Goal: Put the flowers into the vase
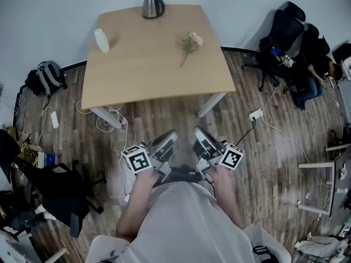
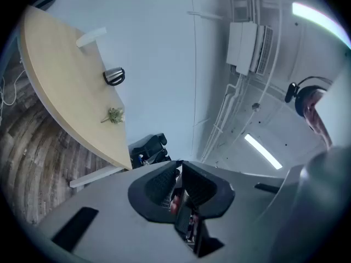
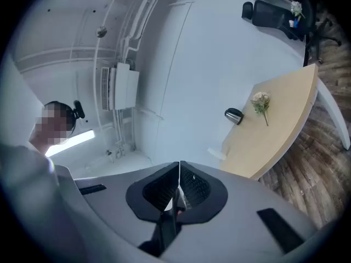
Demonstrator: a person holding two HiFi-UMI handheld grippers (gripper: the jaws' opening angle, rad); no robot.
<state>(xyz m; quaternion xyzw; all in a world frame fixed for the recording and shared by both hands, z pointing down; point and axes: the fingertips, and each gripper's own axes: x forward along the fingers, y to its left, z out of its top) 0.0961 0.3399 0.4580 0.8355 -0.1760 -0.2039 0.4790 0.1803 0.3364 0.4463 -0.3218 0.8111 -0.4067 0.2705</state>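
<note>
Both claws are held in close against the person's body. The left gripper and the right gripper lie side by side, a narrow gap between them. In its own view the left gripper is clenched with nothing between the pads. The right gripper is clenched tight too, and also empty.

Just ahead of the jaw tips lies a strip of bare wood floor. It is open between the claws and the near edge of the table, apart from the table's white legs and some cables to the left front. A power strip lies on the floor to the right of the right claw.

Beyond that edge the tabletop is mostly bare. The flowers lie flat on it, ahead and slightly right of the right claw, with clear surface all round them. The vase sits well ahead and left of the left claw, near the table's left edge and well apart from the flowers. A kettle stands farthest off, at the table's far edge by the wall.

Dark office chairs crowd the far right, and a backpack lies far left.
</note>
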